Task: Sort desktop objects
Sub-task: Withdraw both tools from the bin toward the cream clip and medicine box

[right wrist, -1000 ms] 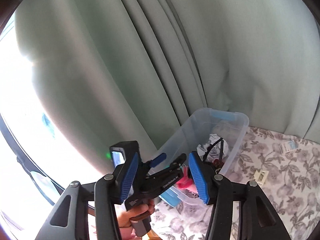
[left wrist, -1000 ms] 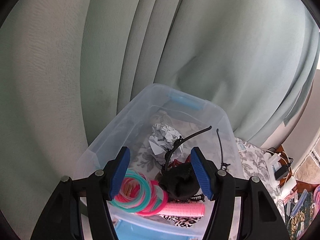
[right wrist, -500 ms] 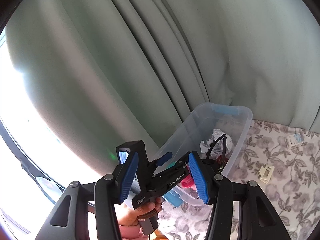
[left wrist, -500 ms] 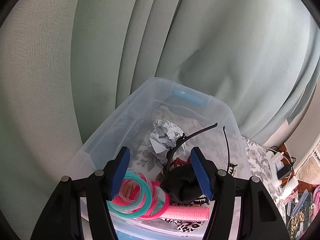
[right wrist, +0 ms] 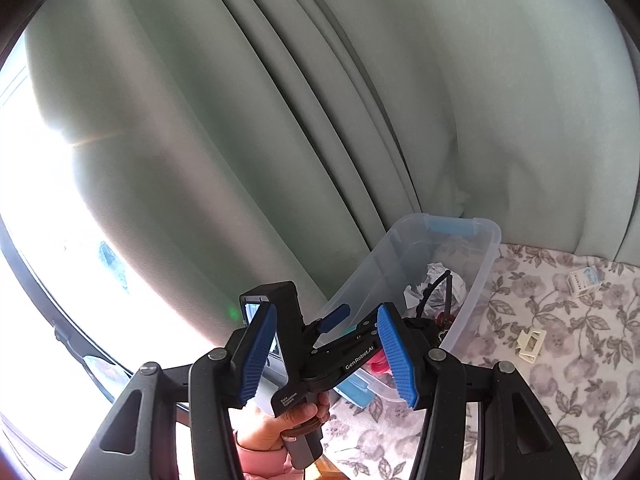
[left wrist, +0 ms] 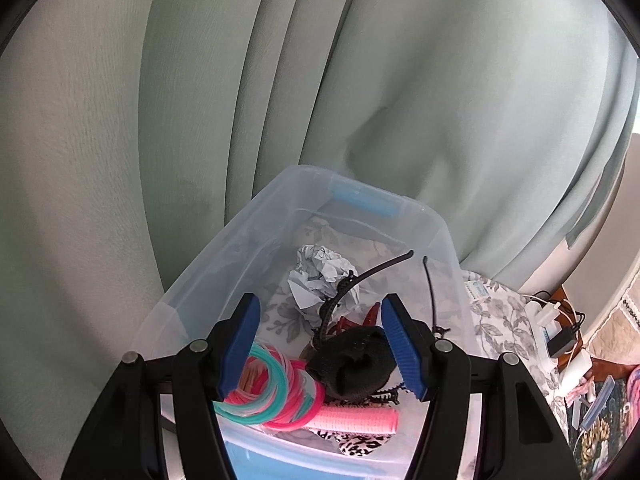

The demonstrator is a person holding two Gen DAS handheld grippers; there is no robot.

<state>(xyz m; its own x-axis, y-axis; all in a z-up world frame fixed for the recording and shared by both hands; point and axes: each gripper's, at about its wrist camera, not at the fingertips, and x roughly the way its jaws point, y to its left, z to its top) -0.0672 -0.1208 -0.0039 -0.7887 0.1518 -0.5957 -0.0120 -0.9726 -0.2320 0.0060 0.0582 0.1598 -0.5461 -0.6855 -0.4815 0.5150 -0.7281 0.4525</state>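
Note:
A clear plastic bin (left wrist: 436,232) holds crumpled paper (left wrist: 320,276), a black headband (left wrist: 360,280), a black fabric ball (left wrist: 352,364), pink and teal bangles (left wrist: 272,392) and a pink hair roller (left wrist: 356,420). My left gripper (left wrist: 320,344) is open and empty, hovering over the bin's near end. My right gripper (right wrist: 326,354) is open and empty, raised to the right of the bin (right wrist: 484,256). The left gripper (right wrist: 332,328) shows in the right wrist view over the bin. A white clip (right wrist: 530,344) and a small white box (right wrist: 586,280) lie on the floral cloth.
A grey-green curtain (left wrist: 320,80) hangs right behind the bin. A floral tablecloth (right wrist: 580,380) covers the table. Chargers, cables and small clutter (left wrist: 560,332) lie beyond the table's right edge. A bright window (right wrist: 40,200) is at the left.
Both grippers have risen slightly and pulled back; the bin sits a little lower in both views. Both stay open and empty.

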